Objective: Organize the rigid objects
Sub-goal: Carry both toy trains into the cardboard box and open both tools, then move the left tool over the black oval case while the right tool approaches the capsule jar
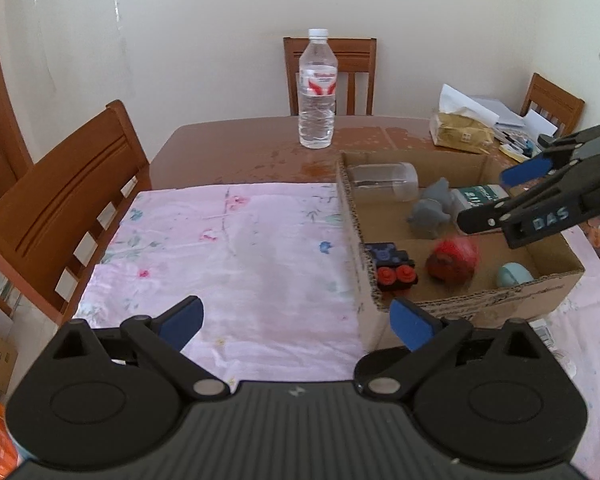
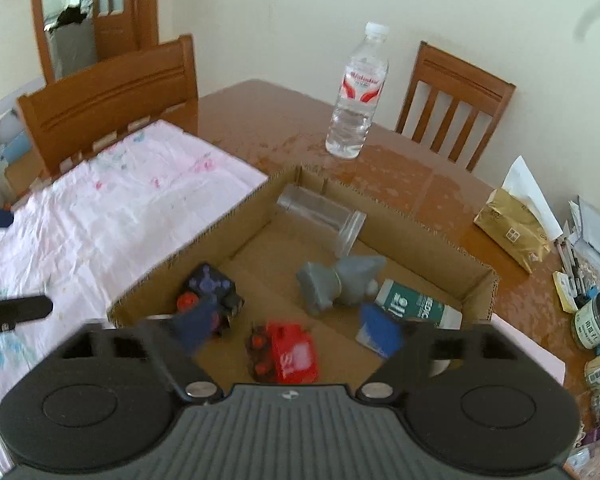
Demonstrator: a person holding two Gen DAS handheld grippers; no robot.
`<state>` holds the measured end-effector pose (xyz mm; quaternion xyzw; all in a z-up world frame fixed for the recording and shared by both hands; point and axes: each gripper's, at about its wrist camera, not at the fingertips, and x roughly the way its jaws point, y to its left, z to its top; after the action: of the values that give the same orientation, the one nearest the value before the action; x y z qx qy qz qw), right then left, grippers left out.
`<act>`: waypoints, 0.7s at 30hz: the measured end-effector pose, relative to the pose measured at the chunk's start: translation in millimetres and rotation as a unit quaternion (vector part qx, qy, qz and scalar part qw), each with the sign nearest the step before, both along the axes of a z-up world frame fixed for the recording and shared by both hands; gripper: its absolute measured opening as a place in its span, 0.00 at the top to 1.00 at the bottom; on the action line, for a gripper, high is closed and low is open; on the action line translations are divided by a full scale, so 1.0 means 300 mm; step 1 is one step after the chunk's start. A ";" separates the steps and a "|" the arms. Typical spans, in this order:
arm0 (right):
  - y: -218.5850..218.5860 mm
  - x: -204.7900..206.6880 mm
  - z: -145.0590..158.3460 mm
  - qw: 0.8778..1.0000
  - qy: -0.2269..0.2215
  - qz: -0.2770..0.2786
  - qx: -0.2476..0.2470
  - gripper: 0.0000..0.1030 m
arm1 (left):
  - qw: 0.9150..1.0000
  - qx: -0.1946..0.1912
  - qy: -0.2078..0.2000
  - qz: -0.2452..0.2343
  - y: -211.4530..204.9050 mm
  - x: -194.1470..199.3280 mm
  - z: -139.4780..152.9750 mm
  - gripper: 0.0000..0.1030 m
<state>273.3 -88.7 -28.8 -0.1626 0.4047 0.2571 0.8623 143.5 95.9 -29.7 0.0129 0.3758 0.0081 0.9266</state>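
Note:
A cardboard box sits on a pink cloth. It holds a red toy, a black toy train, a grey figure, a clear jar, a white and green bottle and a light blue egg. My left gripper is open and empty above the cloth, left of the box. My right gripper is open above the box. The red toy lies blurred below it, free of its fingers.
A water bottle stands on the bare wooden table behind the box. A gold tissue pack, papers and jars crowd the right side. Wooden chairs surround the table.

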 end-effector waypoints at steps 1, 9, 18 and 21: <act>0.001 -0.004 0.007 1.000 -0.005 -0.005 0.006 0.01 | 1.000 0.001 0.001 0.001 0.007 -0.001 -0.003 0.03; -0.016 -0.035 0.029 0.999 -0.004 -0.052 0.011 0.00 | 1.000 0.006 0.011 0.006 0.020 0.009 -0.022 0.03; -0.099 -0.146 0.020 0.993 0.007 -0.112 0.019 0.00 | 1.000 0.006 0.020 -0.002 0.009 -0.010 -0.034 0.03; -0.129 -0.198 0.012 0.991 0.011 -0.128 0.020 0.00 | 1.000 0.004 0.023 -0.007 0.002 -0.025 -0.041 0.03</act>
<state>213.8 -127.5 -25.4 -0.0889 0.4266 0.1544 0.8867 136.0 96.3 -42.1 0.0191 0.3971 0.0026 0.9176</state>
